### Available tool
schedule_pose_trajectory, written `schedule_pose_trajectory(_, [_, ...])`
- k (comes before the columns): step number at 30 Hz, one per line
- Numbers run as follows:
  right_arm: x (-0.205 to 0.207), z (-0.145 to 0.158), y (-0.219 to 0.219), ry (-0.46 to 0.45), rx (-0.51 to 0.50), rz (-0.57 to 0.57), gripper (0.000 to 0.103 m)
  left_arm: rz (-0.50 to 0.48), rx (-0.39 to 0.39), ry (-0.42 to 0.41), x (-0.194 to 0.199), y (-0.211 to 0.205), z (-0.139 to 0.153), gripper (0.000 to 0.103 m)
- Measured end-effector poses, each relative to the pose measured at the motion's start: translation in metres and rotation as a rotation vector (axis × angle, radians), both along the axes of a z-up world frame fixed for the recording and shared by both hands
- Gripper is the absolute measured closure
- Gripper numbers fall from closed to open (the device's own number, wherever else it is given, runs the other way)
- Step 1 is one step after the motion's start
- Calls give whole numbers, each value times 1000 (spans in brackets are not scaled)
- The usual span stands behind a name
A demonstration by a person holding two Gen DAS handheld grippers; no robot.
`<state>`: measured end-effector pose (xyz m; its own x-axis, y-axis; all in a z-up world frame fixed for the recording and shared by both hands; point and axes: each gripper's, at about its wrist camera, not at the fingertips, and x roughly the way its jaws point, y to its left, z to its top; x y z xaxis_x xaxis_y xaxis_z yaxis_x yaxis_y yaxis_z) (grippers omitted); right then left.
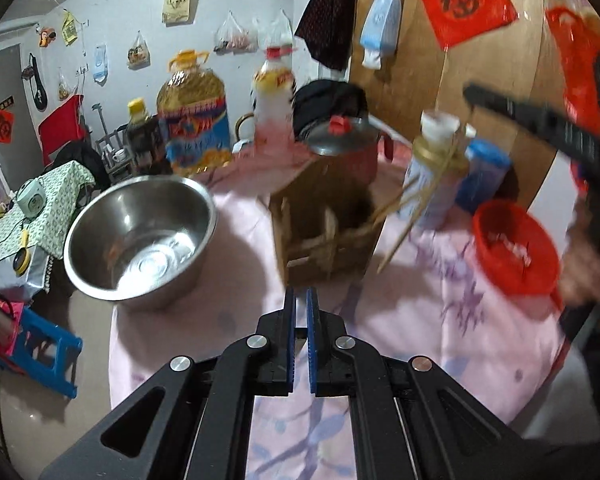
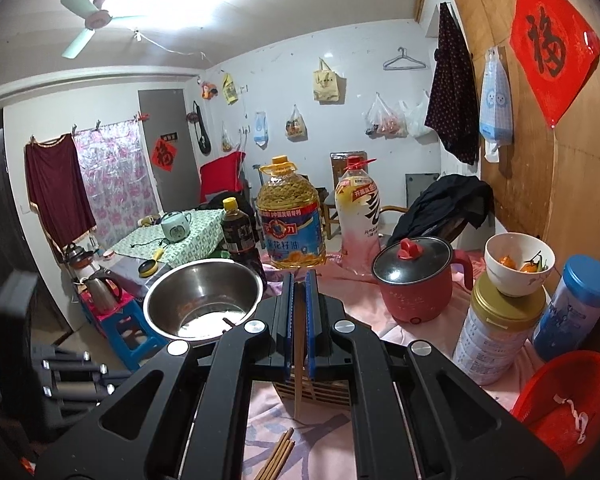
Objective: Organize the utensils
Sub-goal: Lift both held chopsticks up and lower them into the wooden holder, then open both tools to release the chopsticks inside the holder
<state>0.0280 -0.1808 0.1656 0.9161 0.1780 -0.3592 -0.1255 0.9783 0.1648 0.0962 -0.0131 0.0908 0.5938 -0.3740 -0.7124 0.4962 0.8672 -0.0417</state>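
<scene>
The right tongs [image 2: 299, 280], a black two-finger gripper with blue pads, are pinched narrow on a pale bamboo chopstick [image 2: 299, 364] that runs lengthwise between the pads and hangs out below them, its long axis close to vertical and its lower tip over the slatted wooden utensil holder [image 2: 314, 394]. That is the relation the coming move turns on: the holder sits directly beneath the tongs on the pink floral tablecloth [image 2: 332, 432], so the stick seems to need only a straight descent. A loose bundle of further bamboo chopsticks [image 2: 278, 456] lies flat on the cloth nearer the camera, angled up to the right. The right hand is plainly the nearer one. The left tongs [image 1: 301, 300] have their blue pads drawn almost together with nothing visible between them, held low over the cloth just short of the holder [image 1: 320, 220], pointing at it. In the blurred left view, chopsticks [image 1: 416, 216] lean out of the holder to the right, toward a red plastic basket [image 1: 516, 248], beside a round steel bowl [image 1: 140, 240]
</scene>
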Motion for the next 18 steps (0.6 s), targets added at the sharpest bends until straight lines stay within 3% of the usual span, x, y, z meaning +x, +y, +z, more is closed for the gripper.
schedule_pose_trajectory(6, [10,9,-16,-25,13,-11,97,-39,-78,-35,29,-25,51,98])
schedule_pose_trajectory(12, [32,19,-22,-51,7,-8,97,-21,-144,-143,72,-54,100,98])
schedule_pose_trajectory(15, [47,19,-22,-59,0,-11,97,2,-169,-189,93,-65,109,98])
schedule_pose_trajectory(18, [63,11,-24,-57,-5,-20,97,39,-160,-203,111,-71,98,98])
